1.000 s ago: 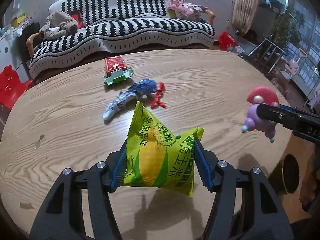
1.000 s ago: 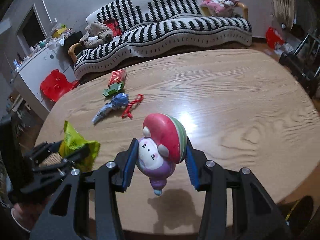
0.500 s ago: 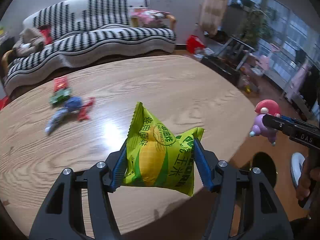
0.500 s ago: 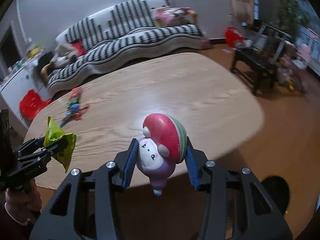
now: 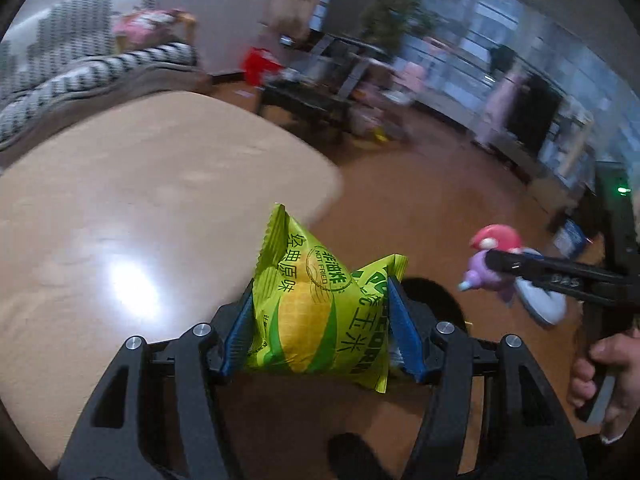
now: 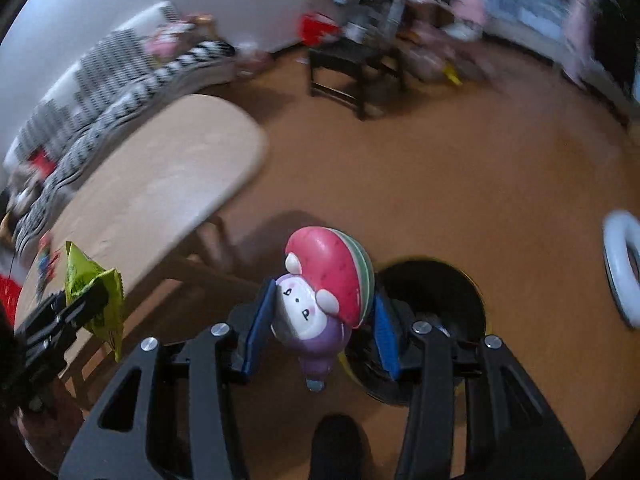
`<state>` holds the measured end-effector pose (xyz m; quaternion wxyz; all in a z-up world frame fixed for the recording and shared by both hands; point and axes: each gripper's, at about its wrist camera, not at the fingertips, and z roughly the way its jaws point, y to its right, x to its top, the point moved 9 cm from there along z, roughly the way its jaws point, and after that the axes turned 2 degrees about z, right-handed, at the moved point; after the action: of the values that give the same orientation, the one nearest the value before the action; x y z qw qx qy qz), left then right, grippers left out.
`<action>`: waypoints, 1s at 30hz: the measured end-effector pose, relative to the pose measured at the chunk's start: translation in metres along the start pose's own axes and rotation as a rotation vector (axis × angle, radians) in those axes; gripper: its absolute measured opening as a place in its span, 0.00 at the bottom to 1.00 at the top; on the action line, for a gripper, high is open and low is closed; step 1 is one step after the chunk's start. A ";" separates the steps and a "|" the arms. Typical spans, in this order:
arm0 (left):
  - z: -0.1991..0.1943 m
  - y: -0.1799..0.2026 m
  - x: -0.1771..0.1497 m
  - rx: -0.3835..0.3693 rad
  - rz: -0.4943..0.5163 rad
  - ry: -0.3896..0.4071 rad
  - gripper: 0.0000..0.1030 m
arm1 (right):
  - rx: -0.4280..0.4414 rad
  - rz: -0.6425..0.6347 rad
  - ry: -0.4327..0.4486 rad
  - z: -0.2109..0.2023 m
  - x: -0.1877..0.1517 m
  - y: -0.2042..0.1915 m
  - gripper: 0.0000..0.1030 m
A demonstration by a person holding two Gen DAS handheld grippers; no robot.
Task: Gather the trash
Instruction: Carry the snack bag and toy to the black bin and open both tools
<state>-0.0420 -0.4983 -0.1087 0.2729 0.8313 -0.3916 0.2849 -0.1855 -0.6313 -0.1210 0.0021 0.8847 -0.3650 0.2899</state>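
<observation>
a brown floor and the rounded end of a wooden table are seen blurred behind both tools. a dark round bin is seen on the floor just beyond the right gripper, which is clamped on a purple toy figure with a watermelon cap. a green-and-yellow corn snack bag is pinched between the blue pads of the left gripper, held clear of the table's edge.

The snack bag is glossy, crinkled plastic foil; the toy figure looks smooth and matt; the counter is shiny wood.
</observation>
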 end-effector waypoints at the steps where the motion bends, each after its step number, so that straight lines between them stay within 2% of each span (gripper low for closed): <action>1: 0.010 0.014 -0.002 -0.021 0.014 -0.011 0.58 | -0.013 0.024 -0.012 0.003 -0.003 0.016 0.45; 7: 0.076 0.093 -0.023 -0.150 0.090 -0.099 0.58 | -0.064 0.156 -0.062 0.014 -0.012 0.085 0.46; 13: 0.125 0.127 -0.042 -0.198 0.120 -0.177 0.58 | -0.091 0.196 -0.081 0.027 -0.010 0.106 0.46; 19: 0.155 0.139 -0.051 -0.217 0.124 -0.229 0.60 | -0.114 0.221 -0.088 0.033 -0.007 0.116 0.49; 21: 0.164 0.142 -0.052 -0.222 0.128 -0.239 0.68 | -0.129 0.229 -0.089 0.034 -0.007 0.121 0.53; 22: 0.167 0.144 -0.053 -0.222 0.128 -0.239 0.79 | -0.142 0.233 -0.092 0.034 -0.007 0.125 0.62; 23: 0.165 0.141 -0.053 -0.219 0.125 -0.232 0.84 | -0.150 0.236 -0.090 0.035 -0.005 0.125 0.66; 24: 0.167 0.140 -0.051 -0.219 0.122 -0.222 0.84 | -0.155 0.236 -0.085 0.034 -0.005 0.126 0.71; 30: 0.161 0.131 -0.043 -0.203 0.094 -0.200 0.84 | -0.168 0.217 -0.068 0.033 -0.002 0.116 0.73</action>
<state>-0.1289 -0.6575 -0.2190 0.3018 0.8044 -0.4819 0.1721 -0.2451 -0.7219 -0.1738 0.0326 0.8461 -0.4812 0.2268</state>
